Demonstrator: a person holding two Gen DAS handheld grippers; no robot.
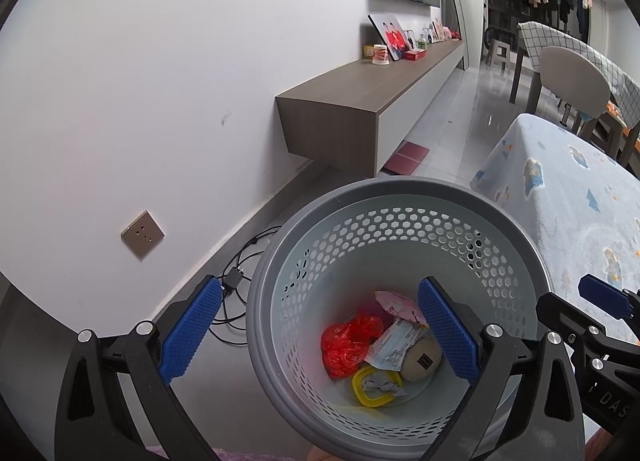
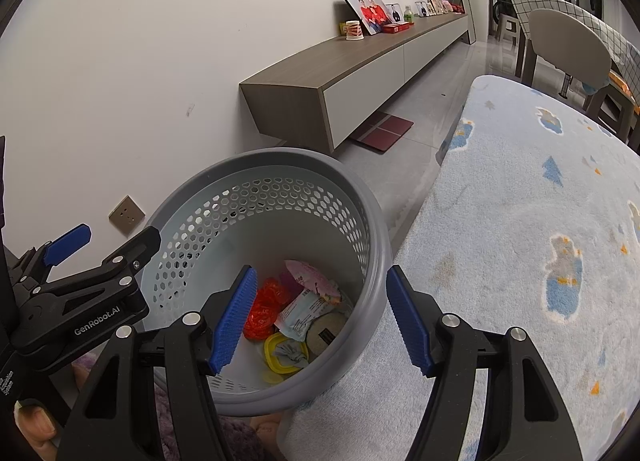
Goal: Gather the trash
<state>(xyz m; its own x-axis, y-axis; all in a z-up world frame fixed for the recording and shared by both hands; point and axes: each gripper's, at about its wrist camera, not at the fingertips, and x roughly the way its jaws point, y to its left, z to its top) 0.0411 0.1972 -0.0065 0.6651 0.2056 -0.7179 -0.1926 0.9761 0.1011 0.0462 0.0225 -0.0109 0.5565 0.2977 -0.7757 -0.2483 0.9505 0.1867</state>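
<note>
The grey perforated bin on the floor beside the blue rug holds trash (a red bag, wrappers, a yellow ring), while the left gripper and right gripper hover above it, both spread wide and empty

You get soft, even indoor light with a cool cast in both views, bright on the white wall. The glossy floor shows pale glare. Shadows are faint. The fisheye bends straight edges, like the shelf, and black vignetting fills your corners. Focus is mostly sharp; only the nearest bottom edge blurs.
</note>
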